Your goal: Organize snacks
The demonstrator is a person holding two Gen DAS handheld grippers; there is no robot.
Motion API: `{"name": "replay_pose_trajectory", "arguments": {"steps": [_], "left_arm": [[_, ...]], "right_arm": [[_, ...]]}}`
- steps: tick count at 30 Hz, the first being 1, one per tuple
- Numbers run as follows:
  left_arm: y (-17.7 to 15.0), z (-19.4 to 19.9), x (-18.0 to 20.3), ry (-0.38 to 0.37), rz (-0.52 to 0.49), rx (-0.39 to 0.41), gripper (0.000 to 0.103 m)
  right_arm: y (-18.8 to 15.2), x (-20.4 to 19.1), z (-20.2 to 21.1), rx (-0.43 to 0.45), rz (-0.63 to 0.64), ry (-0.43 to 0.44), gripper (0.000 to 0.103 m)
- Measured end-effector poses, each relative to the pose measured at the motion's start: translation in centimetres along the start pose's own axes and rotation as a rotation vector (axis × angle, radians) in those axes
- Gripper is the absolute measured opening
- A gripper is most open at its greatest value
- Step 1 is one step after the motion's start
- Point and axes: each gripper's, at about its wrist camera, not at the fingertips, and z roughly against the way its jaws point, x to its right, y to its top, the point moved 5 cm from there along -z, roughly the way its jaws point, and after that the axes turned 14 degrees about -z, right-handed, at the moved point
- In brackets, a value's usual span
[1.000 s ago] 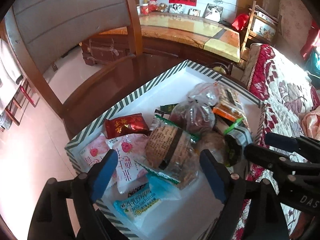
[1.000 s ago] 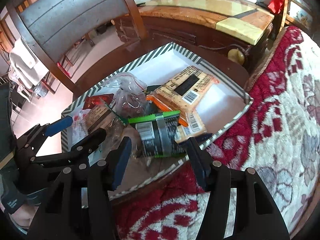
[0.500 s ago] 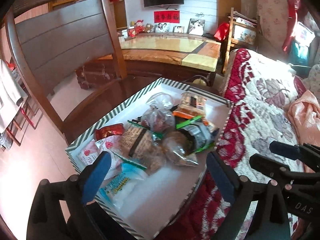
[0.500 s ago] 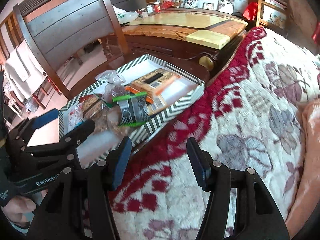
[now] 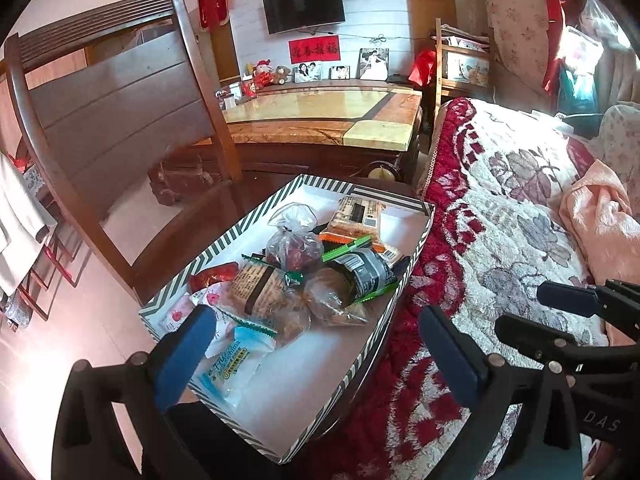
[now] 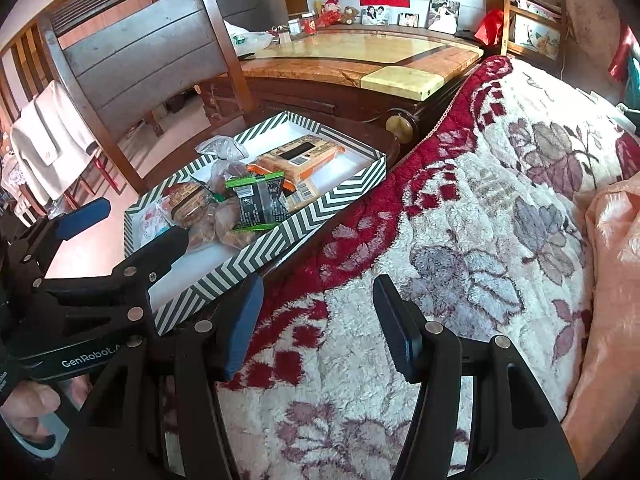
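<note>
My left gripper has just been opening, nothing between its jaws, above the near end of the striped snack box. My right gripper hangs half-open and empty over the floral blanket, the box far left of it.

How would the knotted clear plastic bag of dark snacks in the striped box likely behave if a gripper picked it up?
The knotted clear bag looks thin and crinkled, so it would probably sag and shift rather than hold shape. Its glossy film may slip between pads. It leans on other packets in the striped box, so lifting it could disturb them.
</note>
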Motion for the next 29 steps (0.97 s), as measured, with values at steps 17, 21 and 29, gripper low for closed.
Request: {"name": "replay_pose_trajectory", "arguments": {"steps": [17, 21, 29], "left_arm": [[-0.55, -0.32, -0.42, -0.012, 0.019, -0.023, 0.103], [-0.66, -0.42, -0.39, -0.011, 0.015, -0.023, 0.103], [-0.55, -0.45, 0.24, -0.013, -0.006, -0.02, 0.103]], "right_arm": [[-0.41, -0.82, -0.41, -0.028, 0.031, -0.006, 0.057], [-0.44, -0.95, -0.5, -0.033, 0.035, -0.007, 0.057], [-0.66, -0.58, -0.62, -0.04, 0.021, -0.006, 0.057]]}}
